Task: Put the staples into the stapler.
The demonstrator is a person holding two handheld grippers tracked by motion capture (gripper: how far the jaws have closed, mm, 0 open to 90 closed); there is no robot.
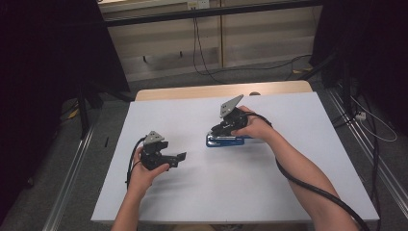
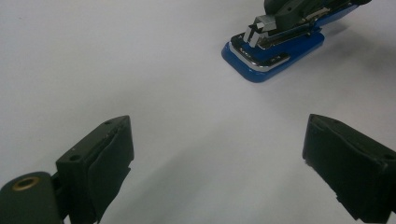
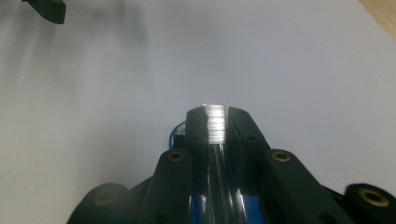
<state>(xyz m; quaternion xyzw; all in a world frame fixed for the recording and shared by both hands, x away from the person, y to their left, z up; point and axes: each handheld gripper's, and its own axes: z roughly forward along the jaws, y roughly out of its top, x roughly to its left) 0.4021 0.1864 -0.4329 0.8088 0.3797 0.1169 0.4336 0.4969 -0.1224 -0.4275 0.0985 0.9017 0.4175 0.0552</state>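
Clamped in the right gripper near the white table's middle, the blue stapler's metal top is judged gripped for lifting next, while the left gripper is held spread apart, empty.

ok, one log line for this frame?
left gripper: open, nothing between jaws, over table | right gripper: shut on stapler top arm | stapler: blue, base flat on table

No legible text, label, brand or number is seen; faint markings on the blue stapler's metal base cannot be read.
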